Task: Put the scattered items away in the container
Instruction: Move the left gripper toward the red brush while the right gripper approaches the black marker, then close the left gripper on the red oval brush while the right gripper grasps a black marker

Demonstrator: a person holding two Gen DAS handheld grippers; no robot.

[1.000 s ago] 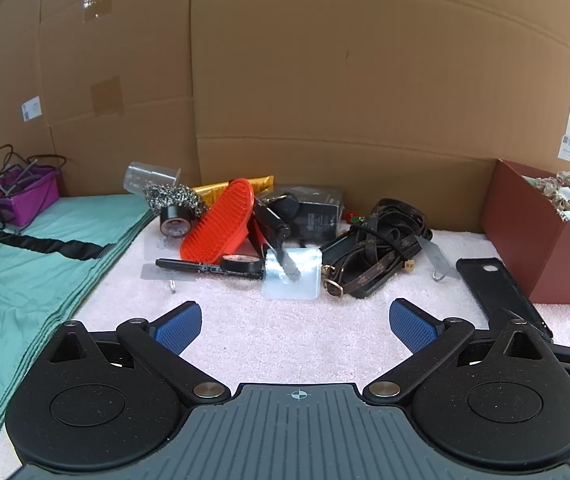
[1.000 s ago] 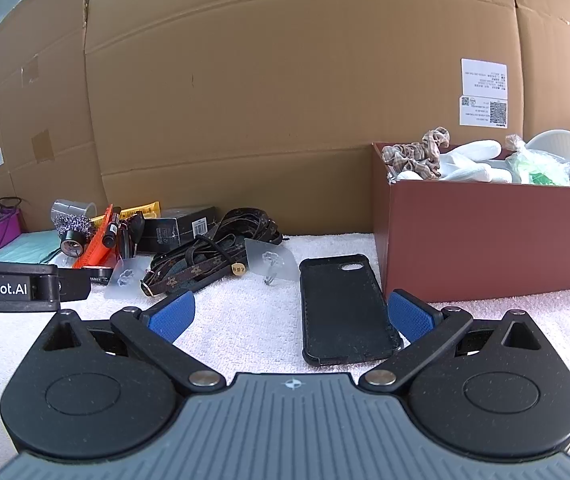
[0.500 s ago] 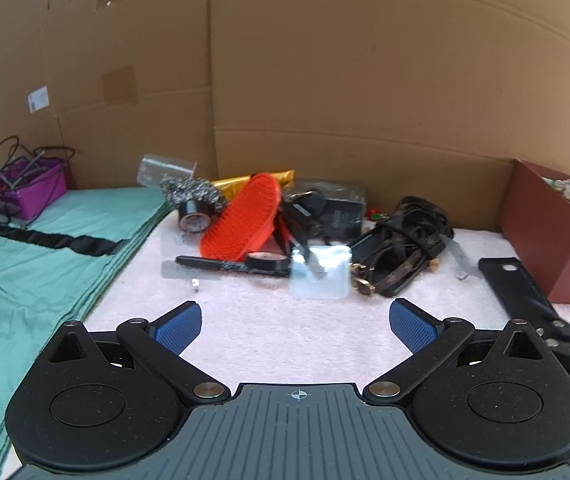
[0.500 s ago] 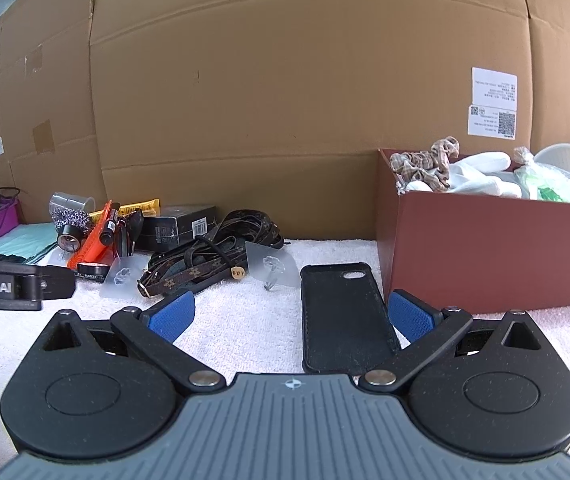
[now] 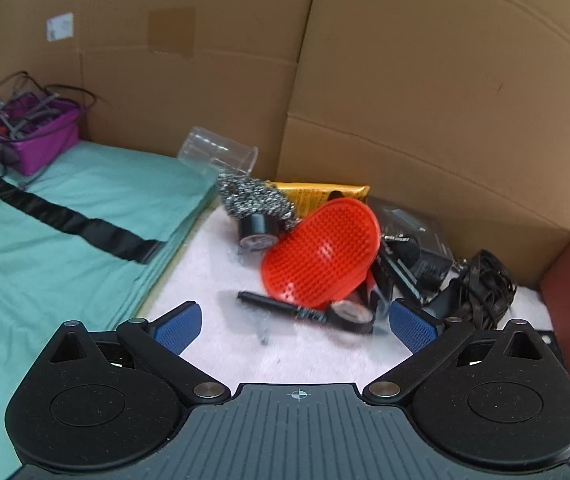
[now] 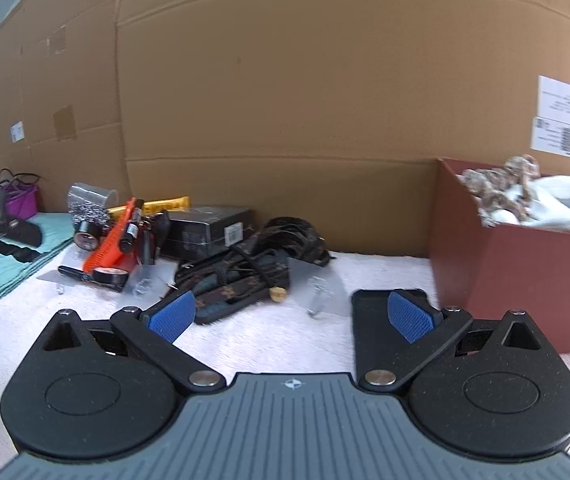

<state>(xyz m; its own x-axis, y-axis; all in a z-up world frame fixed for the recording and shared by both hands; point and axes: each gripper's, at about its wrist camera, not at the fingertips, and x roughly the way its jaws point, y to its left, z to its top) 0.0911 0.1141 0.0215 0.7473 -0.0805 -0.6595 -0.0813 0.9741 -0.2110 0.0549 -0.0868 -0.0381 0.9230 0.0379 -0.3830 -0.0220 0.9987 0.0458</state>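
Makeshift test setup, cardboard walls (image 6: 277,92), towel-covered table (image 6: 269,340), scattered household clutter

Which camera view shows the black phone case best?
The right wrist view. There the phone case lies flat on the white towel beside the red-brown box, partly behind a fingertip of the right gripper. In the left wrist view only a dark sliver at the right edge might be it.

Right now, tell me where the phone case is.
In the right wrist view the phone case lies flat on the white towel, low and right, between the clear hook and the red box.
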